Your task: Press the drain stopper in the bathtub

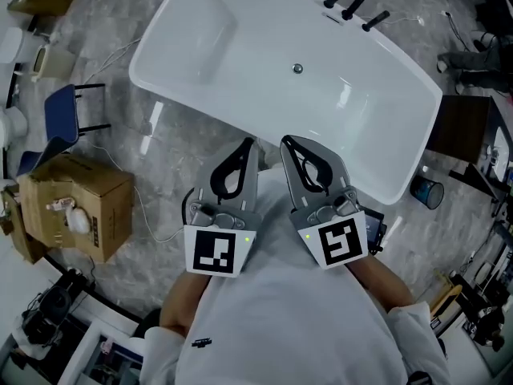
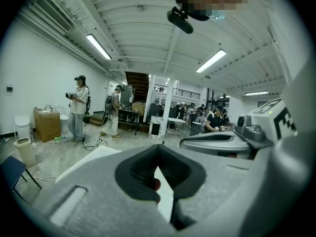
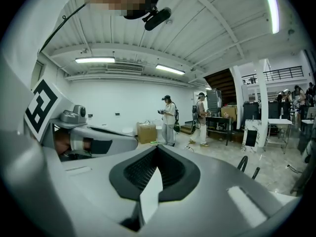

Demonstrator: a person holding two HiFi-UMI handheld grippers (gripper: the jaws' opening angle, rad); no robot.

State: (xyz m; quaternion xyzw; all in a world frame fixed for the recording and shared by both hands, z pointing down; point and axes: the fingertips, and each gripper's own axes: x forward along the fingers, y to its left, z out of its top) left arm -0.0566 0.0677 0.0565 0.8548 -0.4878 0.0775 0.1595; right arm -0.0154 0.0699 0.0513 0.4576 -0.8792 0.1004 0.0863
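Observation:
The white bathtub lies ahead of me on the grey floor in the head view. Its small round metal drain stopper sits in the middle of the tub's bottom. Black tap fittings line the far rim. Both grippers are held close to my chest, short of the tub's near rim and well away from the stopper. The left gripper is shut and empty, as is the right gripper beside it. In the gripper views the left gripper and the right gripper point level across the room, jaws closed tip to tip.
A cardboard box and a blue chair stand on the left, with cables on the floor. A blue can and a dark table are by the tub's right end. People stand across the room.

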